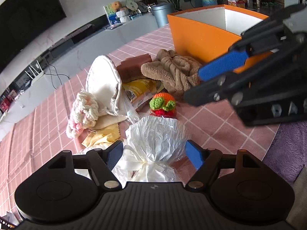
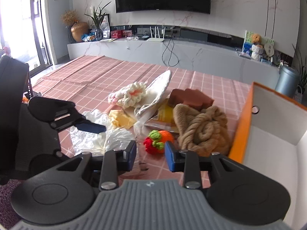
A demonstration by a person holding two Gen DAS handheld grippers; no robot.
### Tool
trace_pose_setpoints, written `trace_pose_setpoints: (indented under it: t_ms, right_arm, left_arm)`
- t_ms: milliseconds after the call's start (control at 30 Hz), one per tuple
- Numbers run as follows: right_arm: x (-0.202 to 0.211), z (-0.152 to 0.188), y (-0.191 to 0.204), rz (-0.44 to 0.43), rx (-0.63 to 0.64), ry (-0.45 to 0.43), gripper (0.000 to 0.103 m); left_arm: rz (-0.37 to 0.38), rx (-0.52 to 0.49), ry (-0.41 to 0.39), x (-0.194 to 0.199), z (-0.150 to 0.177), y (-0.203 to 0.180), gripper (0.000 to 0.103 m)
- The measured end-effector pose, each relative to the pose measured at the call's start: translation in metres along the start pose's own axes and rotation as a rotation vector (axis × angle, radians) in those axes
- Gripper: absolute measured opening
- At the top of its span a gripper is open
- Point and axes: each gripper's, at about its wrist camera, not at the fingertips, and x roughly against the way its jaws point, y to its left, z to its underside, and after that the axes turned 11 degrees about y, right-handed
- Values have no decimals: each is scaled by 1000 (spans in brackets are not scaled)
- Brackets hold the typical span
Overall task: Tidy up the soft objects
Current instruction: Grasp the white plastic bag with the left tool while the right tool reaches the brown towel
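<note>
The left gripper (image 1: 153, 153) has its jaws spread apart on either side of a crumpled white plastic bag knotted at its neck (image 1: 153, 141); its pads stand beside the bag without visibly pressing it, and the bag's lower part is hidden behind the gripper body. The right gripper (image 2: 150, 154) also has its jaws apart, with only pink checked tablecloth on the table (image 2: 115, 72) between them. Just beyond its jaws lies a crocheted orange, red and green toy (image 2: 156, 140), and to the right of that a twisted tan terry towel (image 2: 203, 130) against the outer wall of an open orange cardboard box with white inside (image 2: 268, 126), which is cut off at the frame edge. Farther ahead of both jaws sits a heap: a cream and pink crocheted piece (image 2: 127, 94), a white cloth pouch (image 2: 157, 95), a yellow cloth (image 2: 120, 119), a brown sponge block (image 2: 191, 97), and a yellow packet (image 1: 140, 91) half buried, its print unreadable.
</note>
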Motion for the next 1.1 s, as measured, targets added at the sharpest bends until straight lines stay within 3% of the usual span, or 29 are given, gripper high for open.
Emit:
trace_pose_setpoints:
  t_ms: [300, 433, 533, 700, 833, 933, 1000, 1100]
  right_arm:
    - [-39, -8, -1, -83, -44, 111, 17]
    - [-48, -8, -4, -143, -94, 156, 8]
    - [-45, -10, -3, -138, -92, 152, 7]
    - [-29, -17, -10, -117, -84, 132, 13]
    - [-11, -28, -26, -99, -64, 144, 16]
    - [-3, -43, -32, -69, 24, 194, 27]
    - [-3, -55, -34, -35, 115, 237, 42]
    - [-16, -76, -44, 9, 162, 326, 45]
  left_arm:
    - [76, 29, 45, -21, -9, 12, 86]
    - [53, 1, 70, -26, -12, 5, 84]
    - [38, 12, 63, -26, -13, 5, 77]
    - [26, 36, 26, -16, -10, 8, 71]
    - [23, 115, -13, -1, -7, 20, 70]
    - [36, 175, -42, 11, -9, 30, 70]
    - [44, 200, -57, 16, -13, 35, 70]
    - [36, 247, -75, 20, -19, 40, 70]
